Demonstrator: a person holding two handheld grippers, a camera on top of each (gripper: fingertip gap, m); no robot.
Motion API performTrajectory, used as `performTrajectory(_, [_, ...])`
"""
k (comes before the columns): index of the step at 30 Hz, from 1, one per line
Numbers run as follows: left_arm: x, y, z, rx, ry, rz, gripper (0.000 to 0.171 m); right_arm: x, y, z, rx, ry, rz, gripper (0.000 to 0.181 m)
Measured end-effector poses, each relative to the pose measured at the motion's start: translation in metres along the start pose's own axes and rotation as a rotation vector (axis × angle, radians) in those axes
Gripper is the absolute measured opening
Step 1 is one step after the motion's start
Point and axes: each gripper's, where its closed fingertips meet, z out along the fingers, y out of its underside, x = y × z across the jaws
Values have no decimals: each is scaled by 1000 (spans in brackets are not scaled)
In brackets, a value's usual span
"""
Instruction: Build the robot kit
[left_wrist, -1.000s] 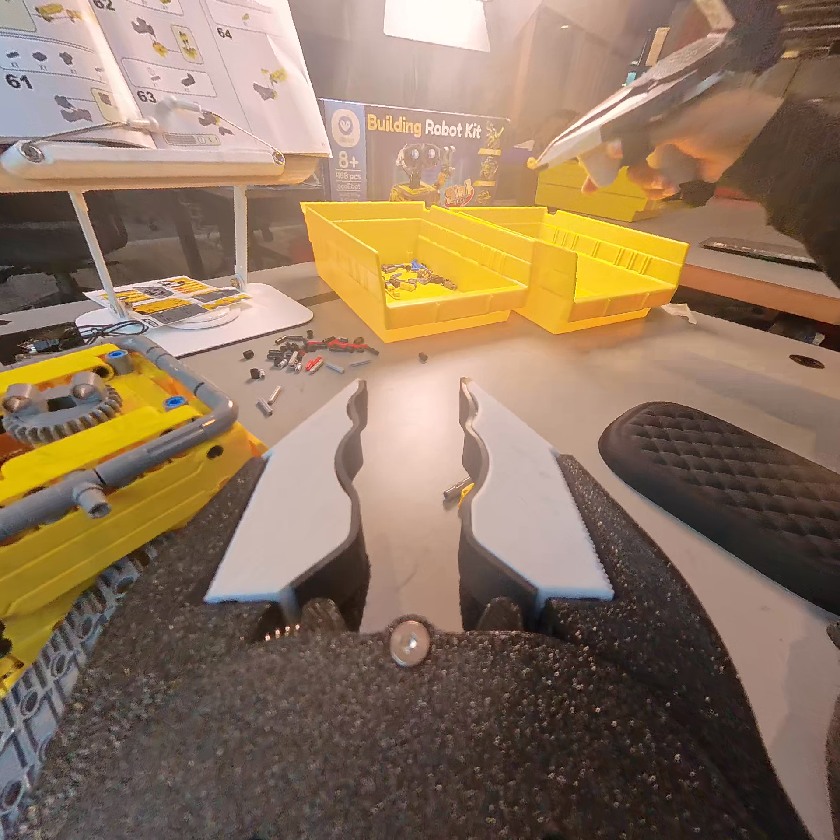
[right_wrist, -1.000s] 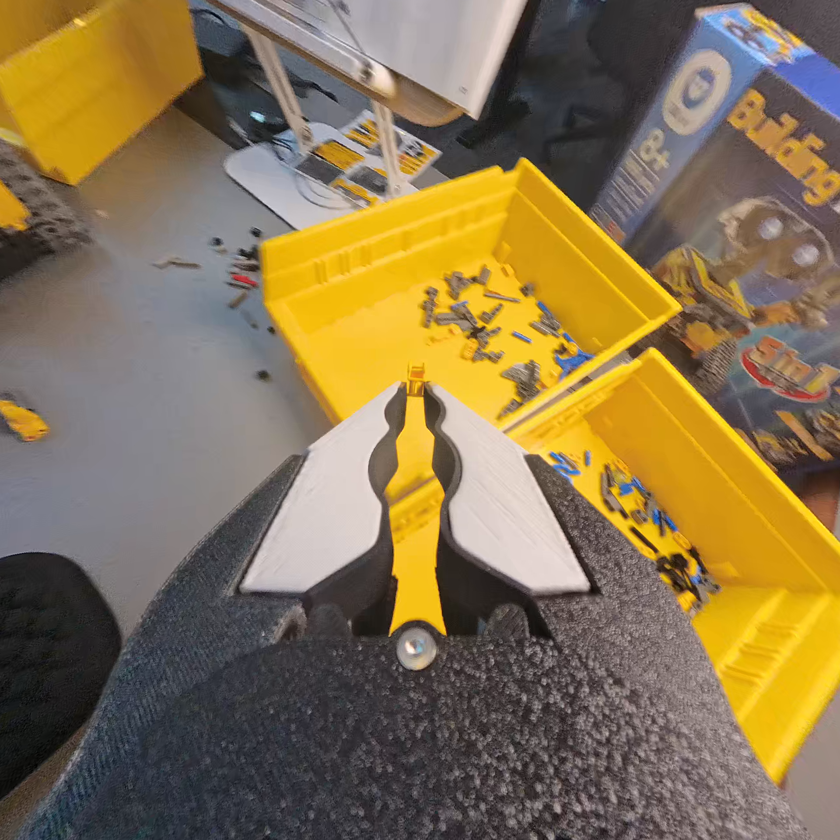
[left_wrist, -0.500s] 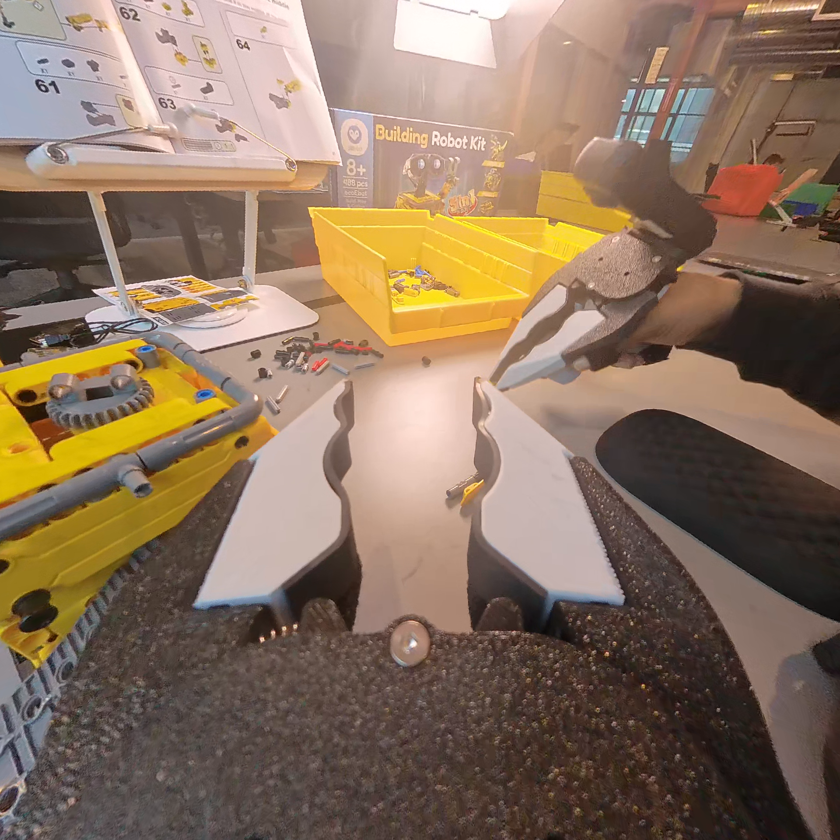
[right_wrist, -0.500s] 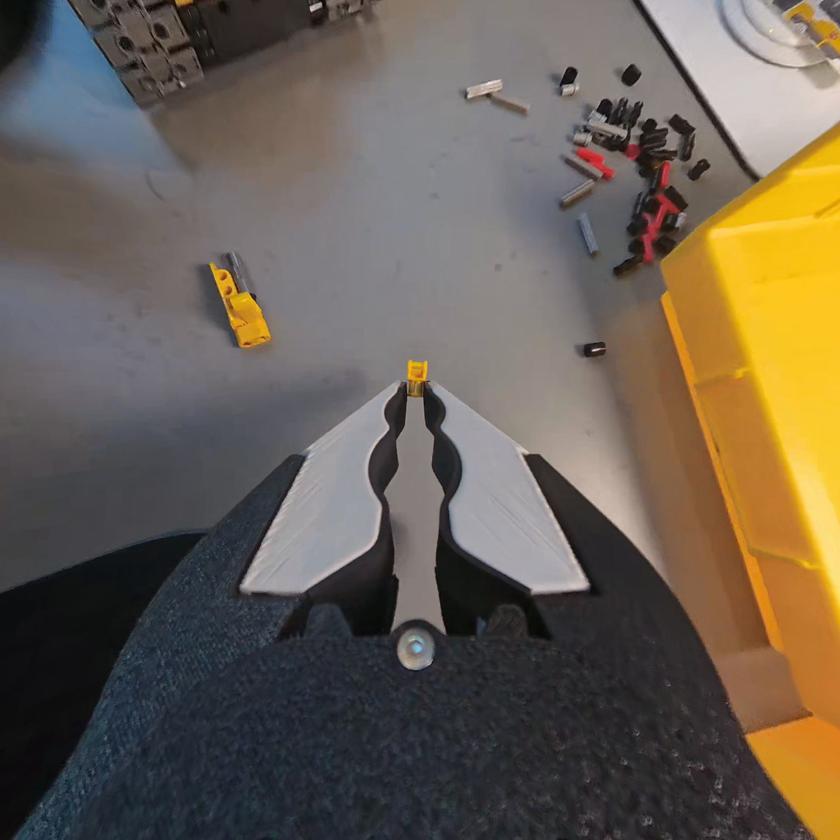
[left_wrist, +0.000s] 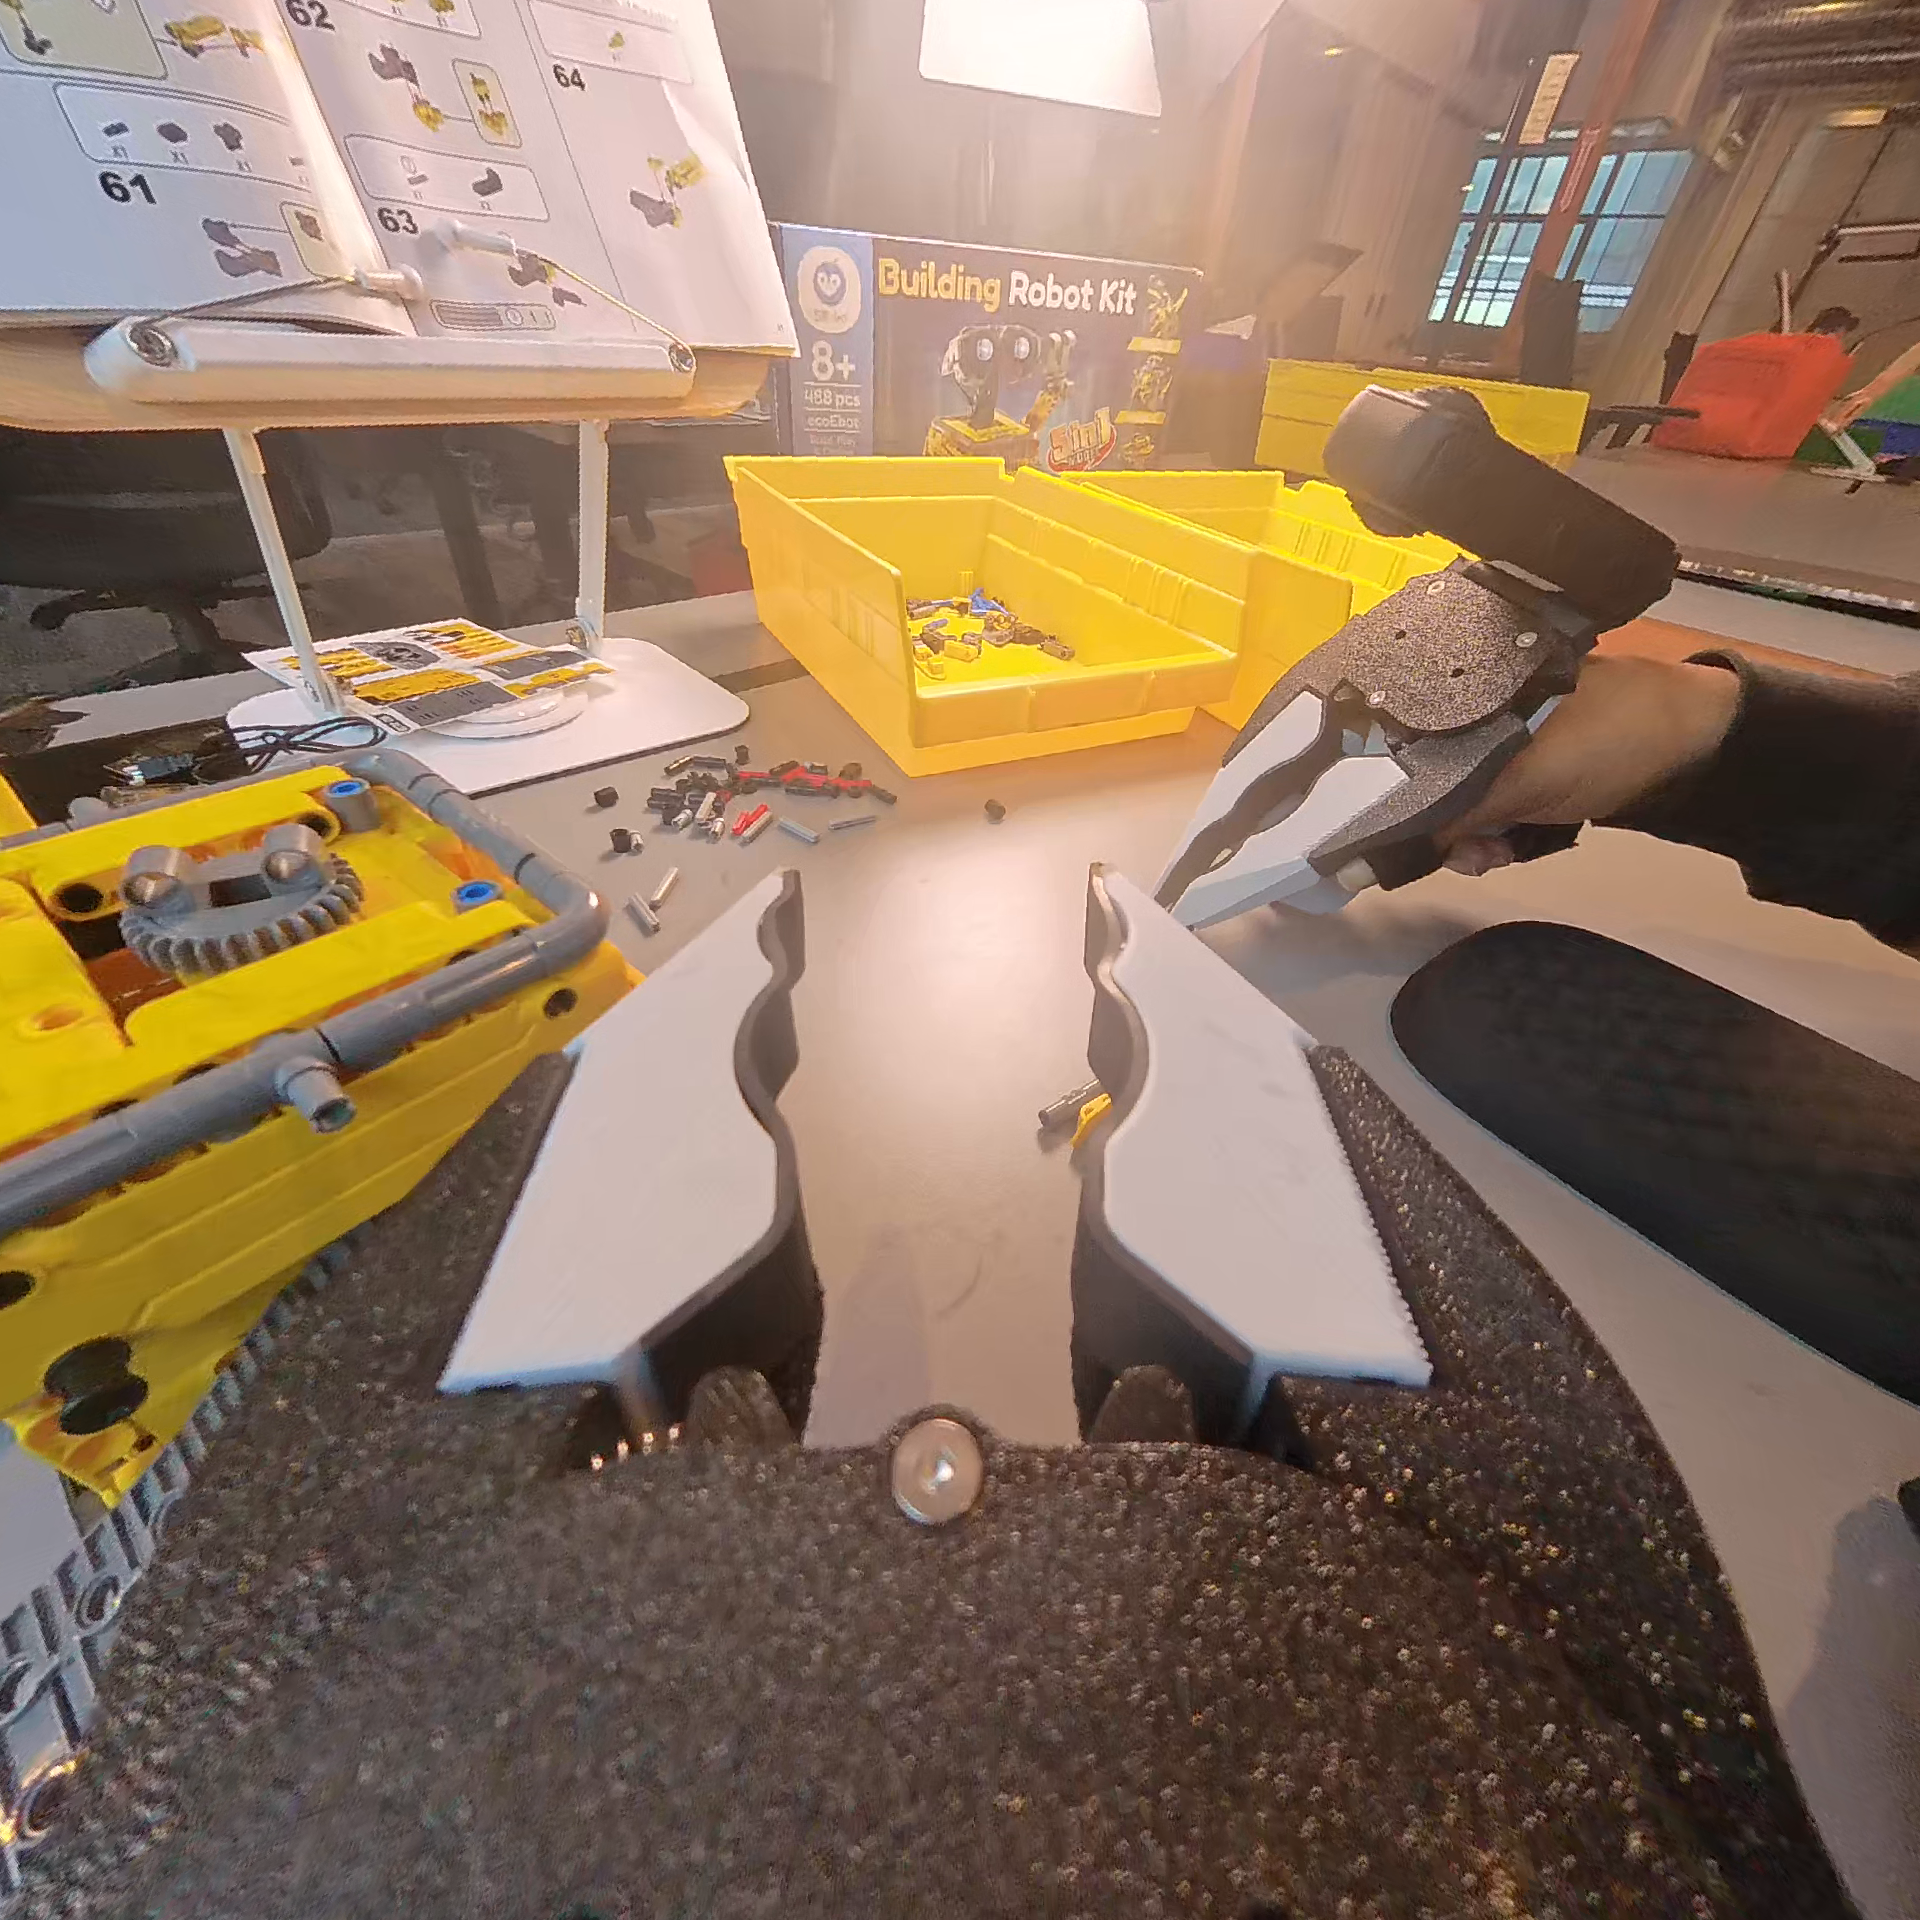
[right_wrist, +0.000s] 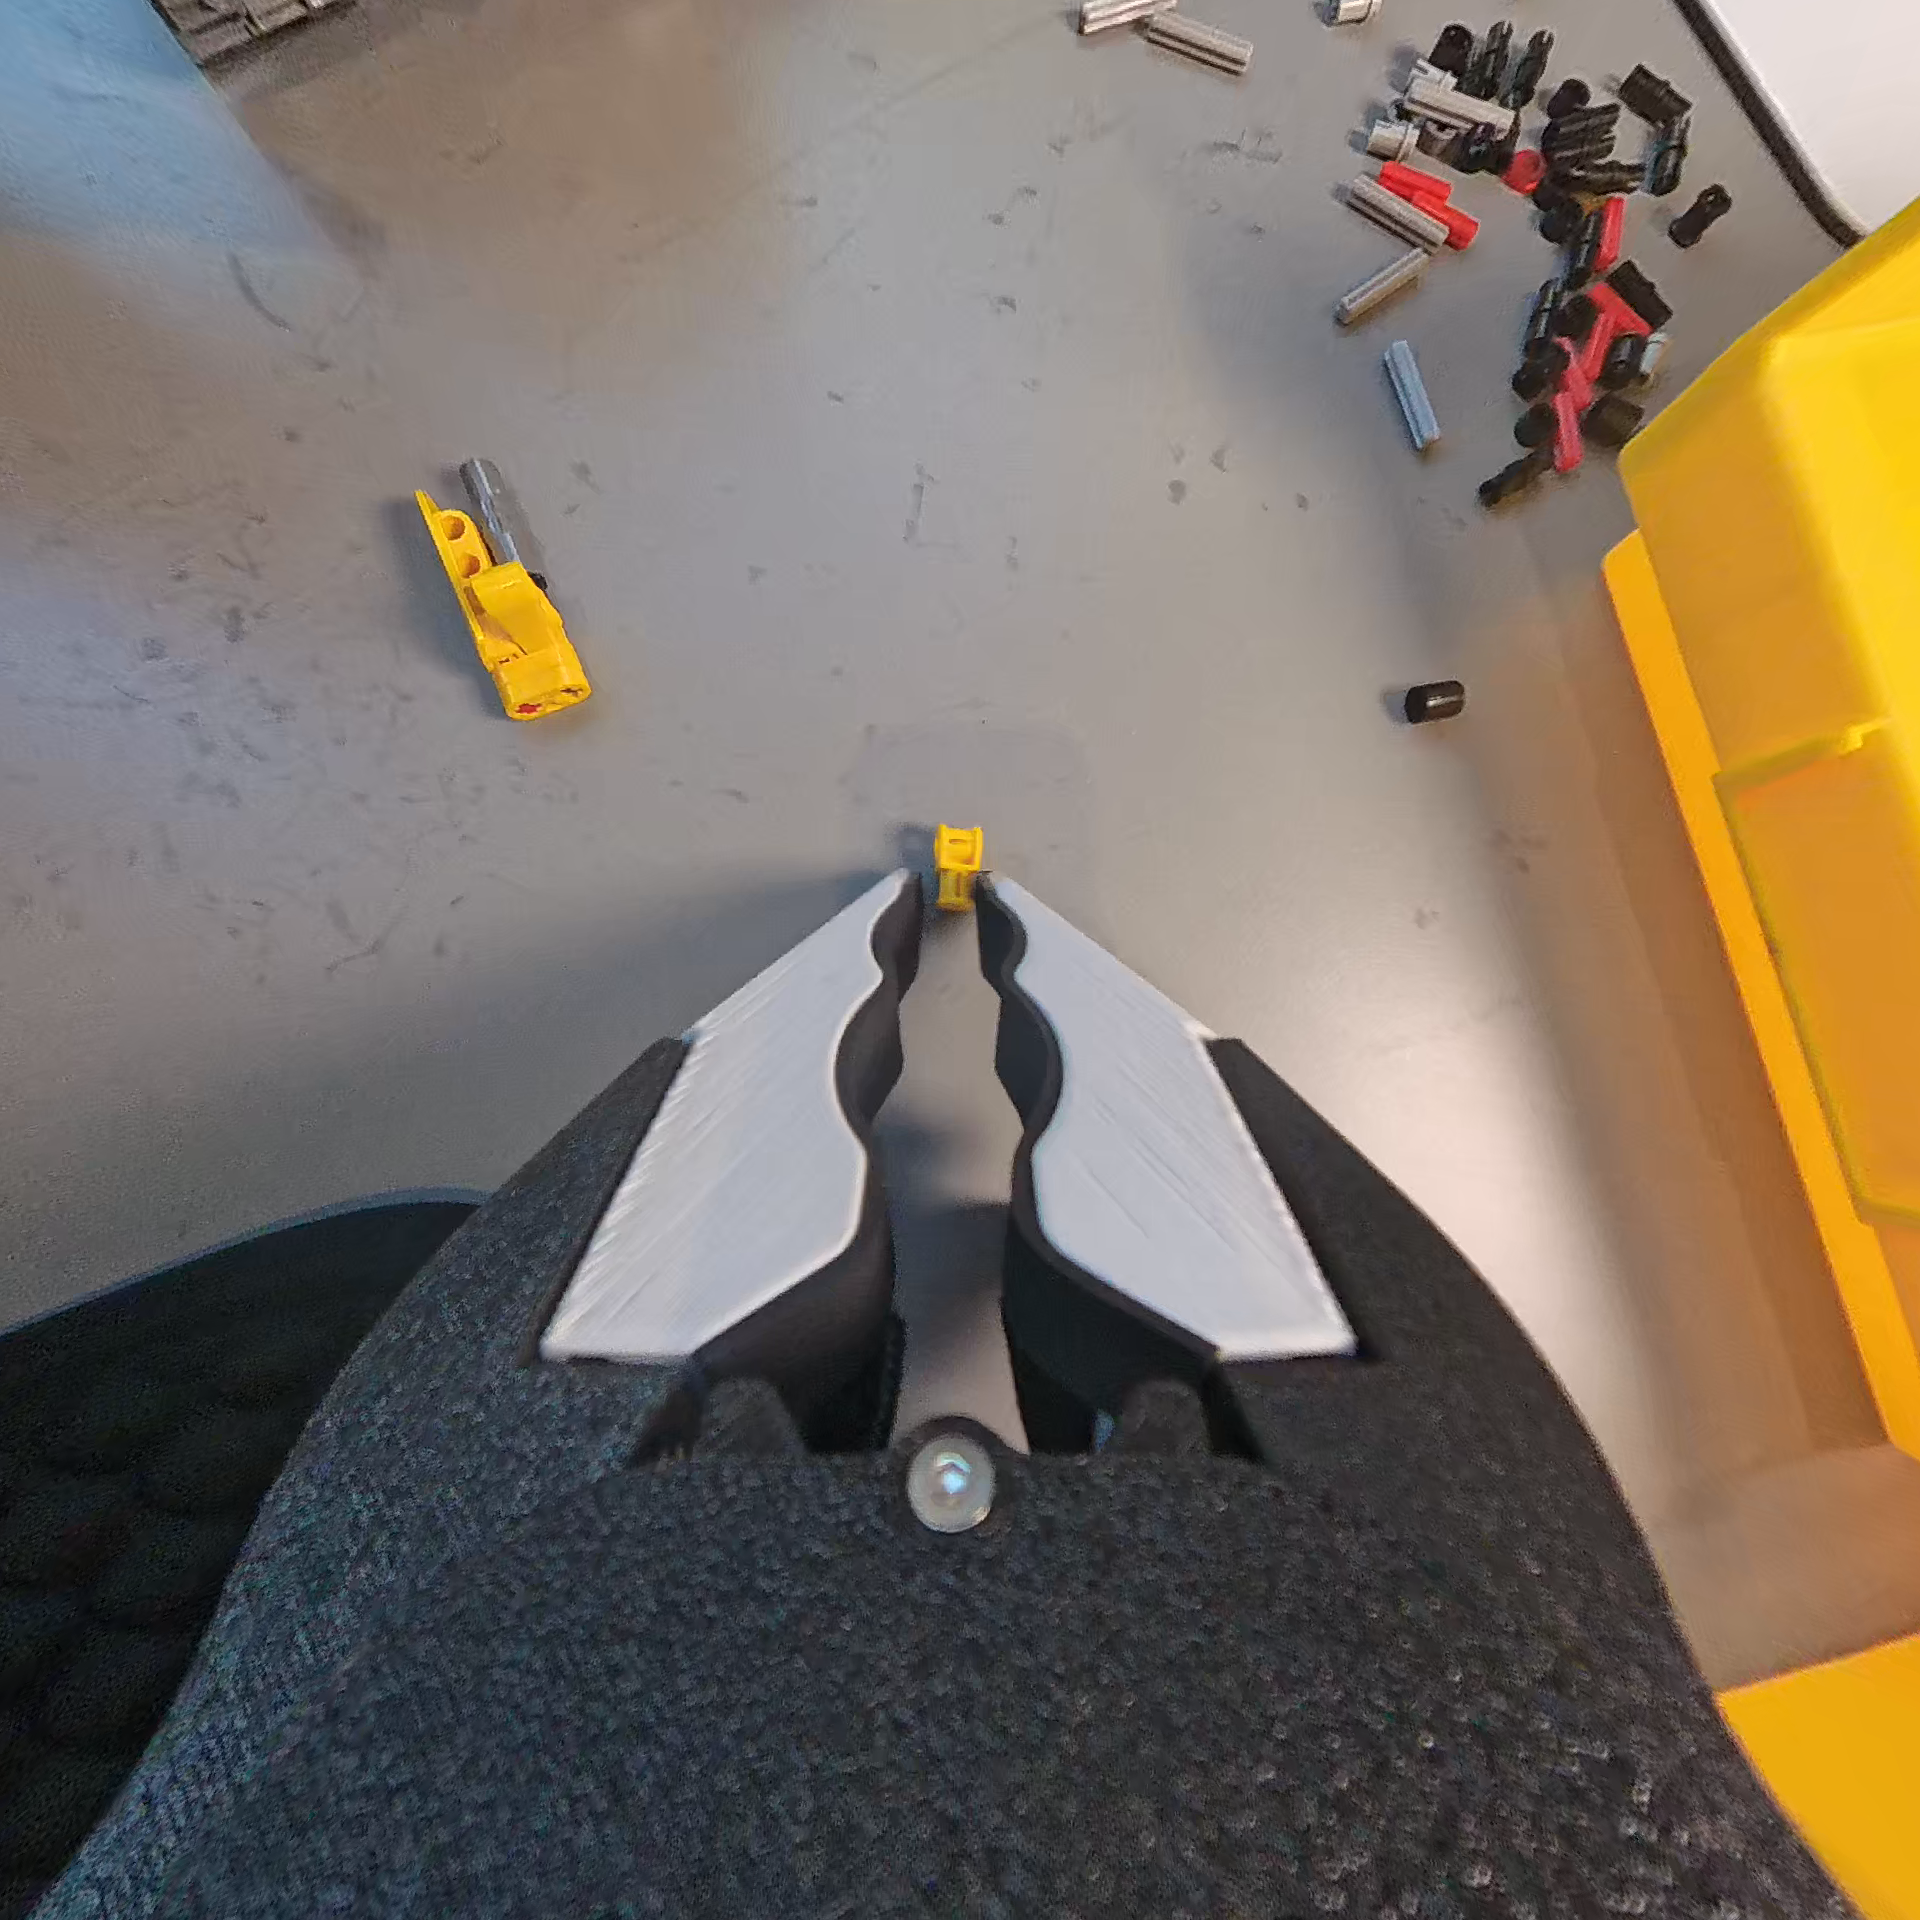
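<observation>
My right gripper (right_wrist: 951, 883) is shut on a small yellow connector piece (right_wrist: 956, 852) and holds it low over the grey table (right_wrist: 935, 416). A yellow and grey sub-assembly (right_wrist: 509, 603) lies on the table to its front left. It also shows in the left wrist view (left_wrist: 1081, 1107), beside my right finger. My left gripper (left_wrist: 940, 904) is open and empty, resting low over the table. The right gripper (left_wrist: 1174, 899) shows in the left wrist view, with its tips just past my right fingertip. A large yellow and grey model (left_wrist: 239, 1018) sits to my left.
A heap of black, red and grey pins (right_wrist: 1538, 218) lies on the table, also seen in the left wrist view (left_wrist: 748, 805). Yellow bins (left_wrist: 987, 613) with small parts stand behind, near a kit box (left_wrist: 987, 343). An instruction booklet on a stand (left_wrist: 384, 187) is at the left. A black pad (left_wrist: 1683, 1122) lies at the right. There is about 20 cm between the tips of the two grippers.
My right gripper, still shut on the yellow piece, came from over the yellow bin down to the table near my left gripper's tips. My left gripper has opened a little wider.
</observation>
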Motion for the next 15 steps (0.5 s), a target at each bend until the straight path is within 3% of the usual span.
performTrajectory(4, [0, -1, -1, 5, 0, -2, 54, 5, -21, -16, 110, -14, 36, 19])
performTrajectory(8, [0, -1, -1, 6, 2, -5, 54, 42, -66, -78, 333, 112, 28, 20])
performTrajectory(12, [1, 0, -1, 2, 5, -2, 55, 124, -79, -170, 471, 371, 107, 20])
performTrajectory(15, [1, 0, -1, 1, 6, -3, 55, 207, -47, -218, 422, 596, 191, 18])
